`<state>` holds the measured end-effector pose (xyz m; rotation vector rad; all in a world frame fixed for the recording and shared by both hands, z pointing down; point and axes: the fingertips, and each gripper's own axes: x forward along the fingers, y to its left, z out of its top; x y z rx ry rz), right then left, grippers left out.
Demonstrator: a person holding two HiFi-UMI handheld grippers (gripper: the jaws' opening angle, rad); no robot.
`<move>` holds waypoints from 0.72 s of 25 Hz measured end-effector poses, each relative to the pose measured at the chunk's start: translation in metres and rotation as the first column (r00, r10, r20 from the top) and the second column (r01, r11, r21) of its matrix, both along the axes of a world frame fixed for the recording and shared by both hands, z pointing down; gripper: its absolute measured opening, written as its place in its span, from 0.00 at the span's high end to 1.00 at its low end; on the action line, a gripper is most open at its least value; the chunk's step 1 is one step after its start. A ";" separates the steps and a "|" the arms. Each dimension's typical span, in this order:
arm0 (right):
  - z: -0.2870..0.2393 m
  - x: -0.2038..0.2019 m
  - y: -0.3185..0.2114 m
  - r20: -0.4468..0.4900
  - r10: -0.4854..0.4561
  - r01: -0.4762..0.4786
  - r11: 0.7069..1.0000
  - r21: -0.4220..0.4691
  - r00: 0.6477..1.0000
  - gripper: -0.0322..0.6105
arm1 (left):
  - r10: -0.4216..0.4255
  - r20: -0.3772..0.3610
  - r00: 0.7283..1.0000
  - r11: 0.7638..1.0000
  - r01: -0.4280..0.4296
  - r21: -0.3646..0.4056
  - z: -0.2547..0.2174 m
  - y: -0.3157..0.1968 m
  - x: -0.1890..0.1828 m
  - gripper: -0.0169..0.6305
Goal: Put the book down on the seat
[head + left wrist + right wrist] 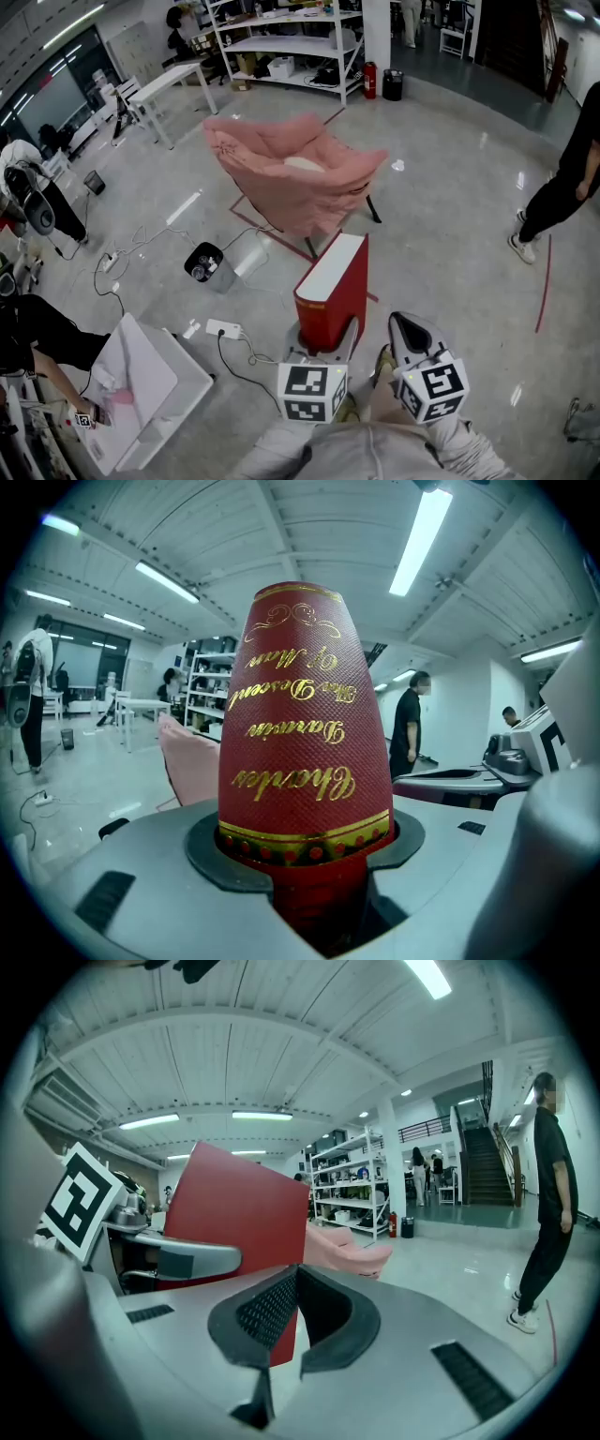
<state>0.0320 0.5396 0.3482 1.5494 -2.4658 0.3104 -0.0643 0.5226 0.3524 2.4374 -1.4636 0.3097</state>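
Note:
A thick red book [333,286] with white page edges stands upright in the air, and my left gripper [323,347] is shut on its lower end. In the left gripper view the gold-lettered spine [302,724] rises from between the jaws of that gripper [305,855], which press on it from both sides. The seat is a pink padded chair [300,178] on the floor just beyond the book. My right gripper [405,328] hangs to the right of the book, shut and holding nothing [295,1279]; the red cover [239,1213] shows to its left.
A black bin [204,262] and a white power strip [225,329] with cables lie on the floor to the left. A white box [141,384] sits at lower left. Shelves [291,47] stand behind the chair. A person [562,178] stands at the right.

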 end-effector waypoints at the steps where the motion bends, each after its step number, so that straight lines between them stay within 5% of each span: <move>1: 0.001 -0.002 -0.002 0.003 -0.003 0.003 1.000 -0.005 1.000 0.94 | 0.000 0.000 1.000 1.000 0.000 -0.005 0.002 -0.003 -0.002 0.59; 10: 0.014 -0.011 -0.041 0.006 -0.041 0.042 0.997 -0.058 0.999 0.94 | -0.002 0.002 1.000 0.999 0.002 -0.052 0.020 -0.042 -0.009 0.59; 18: 0.009 -0.002 -0.145 0.011 -0.076 0.076 0.996 -0.052 0.997 0.94 | -0.032 0.014 0.999 0.999 0.032 -0.034 0.011 -0.137 -0.004 0.59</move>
